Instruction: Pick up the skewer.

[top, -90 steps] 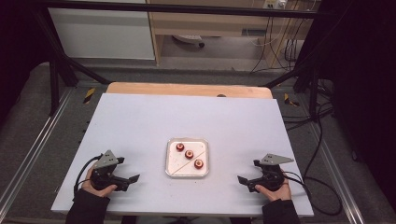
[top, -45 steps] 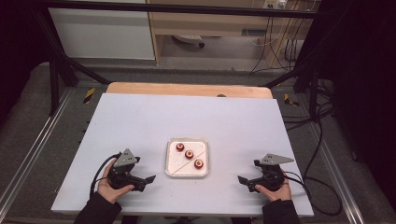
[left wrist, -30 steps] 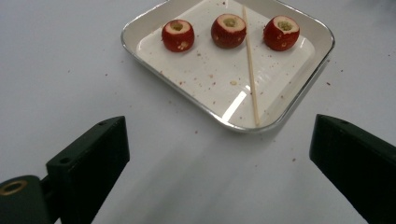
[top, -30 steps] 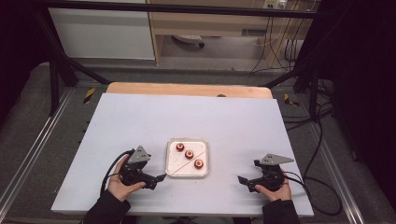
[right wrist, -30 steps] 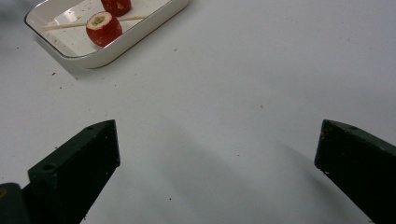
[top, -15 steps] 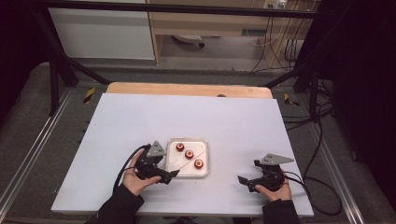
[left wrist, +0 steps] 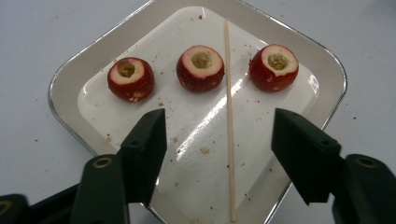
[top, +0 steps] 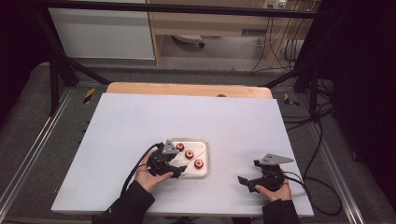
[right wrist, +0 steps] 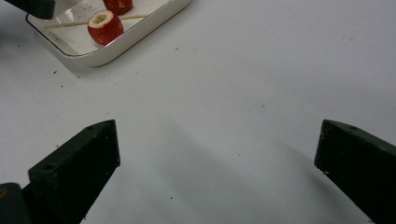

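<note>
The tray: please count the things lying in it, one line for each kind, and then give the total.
Red cored fruits: 3
Wooden skewer: 1
Total: 4 things in the tray

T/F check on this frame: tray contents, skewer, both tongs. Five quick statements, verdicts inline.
1. The tray holds three cored red fruits. True.
2. The wooden skewer is stuck through a fruit. False: it lies loose on the tray between two fruits.
3. The left tongs straddle the skewer without pressing on it. True.
4. The right tongs grip a fruit. False: open over bare table.
5. The tray is round. False: square with rounded corners.
</note>
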